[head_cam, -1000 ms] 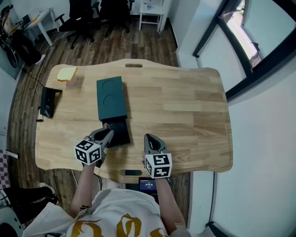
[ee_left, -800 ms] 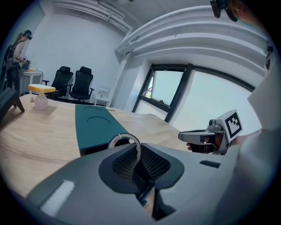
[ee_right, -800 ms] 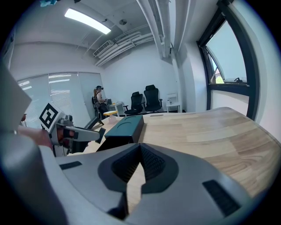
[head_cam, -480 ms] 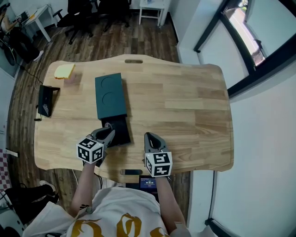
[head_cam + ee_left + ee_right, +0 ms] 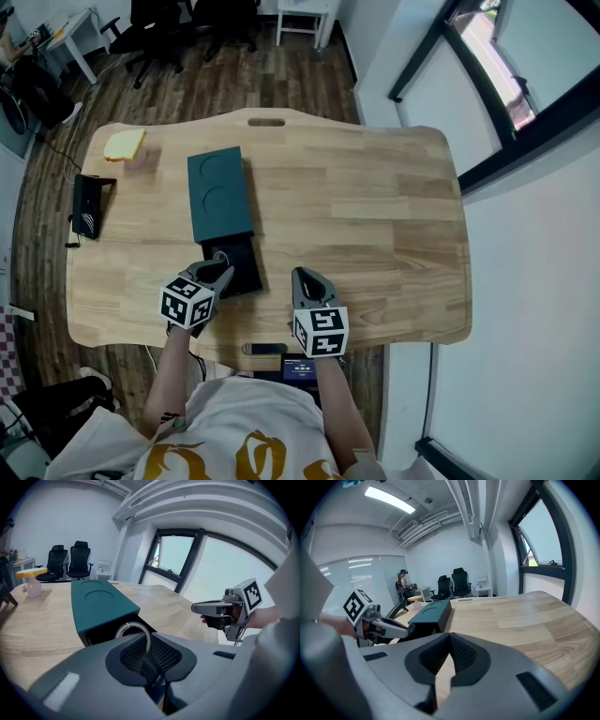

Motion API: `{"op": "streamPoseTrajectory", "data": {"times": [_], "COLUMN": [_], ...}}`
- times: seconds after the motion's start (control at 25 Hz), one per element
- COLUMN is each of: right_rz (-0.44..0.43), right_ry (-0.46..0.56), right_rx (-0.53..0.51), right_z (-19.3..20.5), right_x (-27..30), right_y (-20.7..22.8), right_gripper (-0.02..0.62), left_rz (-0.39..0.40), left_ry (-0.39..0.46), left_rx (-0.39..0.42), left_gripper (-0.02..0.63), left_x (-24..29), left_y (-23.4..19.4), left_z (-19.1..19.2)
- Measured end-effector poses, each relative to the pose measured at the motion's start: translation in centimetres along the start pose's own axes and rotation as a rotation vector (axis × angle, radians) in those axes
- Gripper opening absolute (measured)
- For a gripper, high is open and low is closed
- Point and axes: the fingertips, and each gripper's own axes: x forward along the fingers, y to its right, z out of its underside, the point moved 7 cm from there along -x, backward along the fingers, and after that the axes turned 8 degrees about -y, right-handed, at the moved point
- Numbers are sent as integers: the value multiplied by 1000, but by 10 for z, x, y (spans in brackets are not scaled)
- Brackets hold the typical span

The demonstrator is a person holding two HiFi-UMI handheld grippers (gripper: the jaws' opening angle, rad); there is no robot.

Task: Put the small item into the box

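Head view: the left gripper (image 5: 221, 268) is held level at the dark open near end of the teal box (image 5: 218, 195), and the right gripper (image 5: 305, 278) is held just right of that end. Left gripper view: a thin pale ring (image 5: 133, 624) is pinched upright between closed jaws, just before the box's opening; it is judged light, rigid and slippery, best gripped across its rim. Right gripper view: the jaws are seen pressed together on nothing, angled toward the box.

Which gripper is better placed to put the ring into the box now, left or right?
Left. The left gripper is shut on the ring, right at the open end of the teal box. The right gripper is shut on nothing and hovers over the table, apart from the box.
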Motion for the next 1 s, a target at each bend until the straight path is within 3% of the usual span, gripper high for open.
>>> {"op": "streamPoseTrajectory", "data": {"times": [1.0], "right_rz": [3], "right_ry": [-31], "right_rx": [28], "right_z": [5], "right_x": [7], "right_y": [17], "right_gripper": [5], "left_rz": [-11], "left_ry": [-246], "left_rx": [104], "left_gripper": [36], "left_x": [35], "left_y": [3], "left_z": [8]}}
